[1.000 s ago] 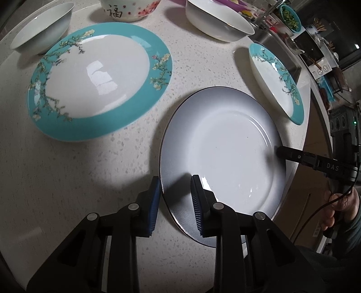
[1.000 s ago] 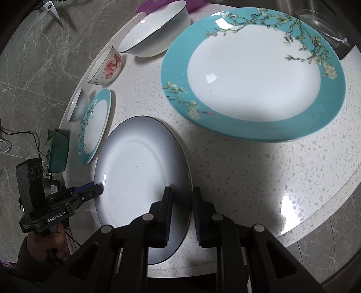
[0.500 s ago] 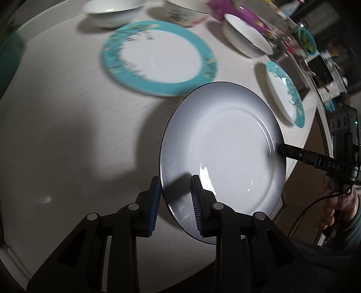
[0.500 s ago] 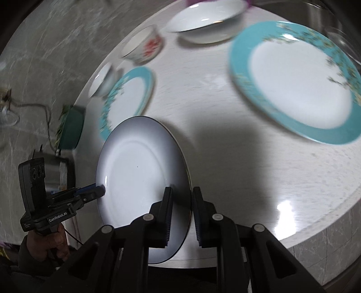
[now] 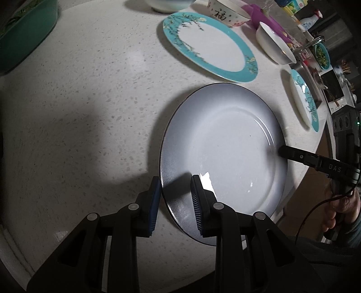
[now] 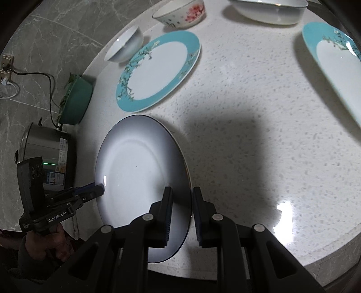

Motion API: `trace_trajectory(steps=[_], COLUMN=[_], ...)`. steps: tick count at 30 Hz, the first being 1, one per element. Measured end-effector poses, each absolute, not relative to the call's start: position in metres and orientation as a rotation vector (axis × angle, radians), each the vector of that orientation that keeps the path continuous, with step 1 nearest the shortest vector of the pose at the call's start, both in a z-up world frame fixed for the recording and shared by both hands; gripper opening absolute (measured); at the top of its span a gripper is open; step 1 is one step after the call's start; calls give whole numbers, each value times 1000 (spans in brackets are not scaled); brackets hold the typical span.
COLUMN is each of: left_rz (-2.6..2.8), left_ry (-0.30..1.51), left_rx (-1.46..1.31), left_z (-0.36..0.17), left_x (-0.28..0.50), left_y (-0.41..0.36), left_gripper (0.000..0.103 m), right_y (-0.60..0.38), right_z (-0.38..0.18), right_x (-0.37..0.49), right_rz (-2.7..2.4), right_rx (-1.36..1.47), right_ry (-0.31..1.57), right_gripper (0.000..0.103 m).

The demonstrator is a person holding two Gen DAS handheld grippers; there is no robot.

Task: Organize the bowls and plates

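Observation:
A grey-rimmed white plate [image 5: 225, 153] [image 6: 135, 175] hangs just above the speckled white counter [image 5: 90, 112], casting a dark shadow. My left gripper [image 5: 176, 180] is shut on its near rim, one blue pad under the edge and one on top. My right gripper [image 6: 182, 190] is shut on the opposite rim. Each shows in the other's view, the right gripper [image 5: 282, 151] at the plate's far side and the left gripper [image 6: 99, 188] likewise. A teal flowered plate [image 5: 209, 42] [image 6: 158, 69] lies beyond.
A second teal plate [image 5: 304, 99] [image 6: 336, 65], a wide white bowl [image 5: 273, 45], a flowered bowl [image 6: 180, 11] and a small white bowl [image 6: 125, 45] stand around the counter. A green dish [image 5: 22, 33] [image 6: 75, 101] sits near its edge. A steel cooker [image 6: 47, 151] stands below.
Both grippers have carried the plate sideways across the counter, away from the teal plates and toward the green dish. Both have rolled a little, and the grip on the plate is unchanged.

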State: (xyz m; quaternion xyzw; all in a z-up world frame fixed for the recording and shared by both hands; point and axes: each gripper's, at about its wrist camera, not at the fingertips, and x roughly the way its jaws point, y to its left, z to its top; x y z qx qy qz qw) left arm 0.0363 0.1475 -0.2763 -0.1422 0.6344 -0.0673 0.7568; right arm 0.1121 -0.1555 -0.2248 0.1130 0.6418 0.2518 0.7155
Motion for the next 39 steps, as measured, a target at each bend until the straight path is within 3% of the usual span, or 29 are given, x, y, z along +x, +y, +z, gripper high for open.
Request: trace_trajectory(steps=[13, 15, 17, 20, 22, 26, 29, 39], left_rz=[-167, -158, -156, -182, -211, -310, -319, -288], left_ry=[1349, 1305, 1250, 1128, 1105, 1096, 1137, 1246], left_rx=[-362, -378, -390, -407, -420, -406, -397, -436], left_z=[-275, -262, -247, -218, -207, -200, -212, -262], left_x=[40, 42, 44, 59, 76, 124, 159, 226], left_y=[153, 164, 177, 195, 201, 196, 196, 189], left_gripper=[26, 35, 86, 92, 96, 97, 97, 97], right_y=[-160, -166, -177, -199, -208, -212, -200, -178], right_z=[-231, -222, -205, -181, -170, -151, -159, -197], right_x=[108, 106, 109, 116, 123, 152, 186, 261], right_rz=[525, 515, 488, 454, 457, 532, 547, 584], right_rx=[274, 297, 322, 396, 459, 539, 538, 521], right_ry=[1417, 1380, 1319, 1224, 1182, 1090, 1125, 1246], right_gripper=[24, 35, 64, 81, 87, 89, 89, 78])
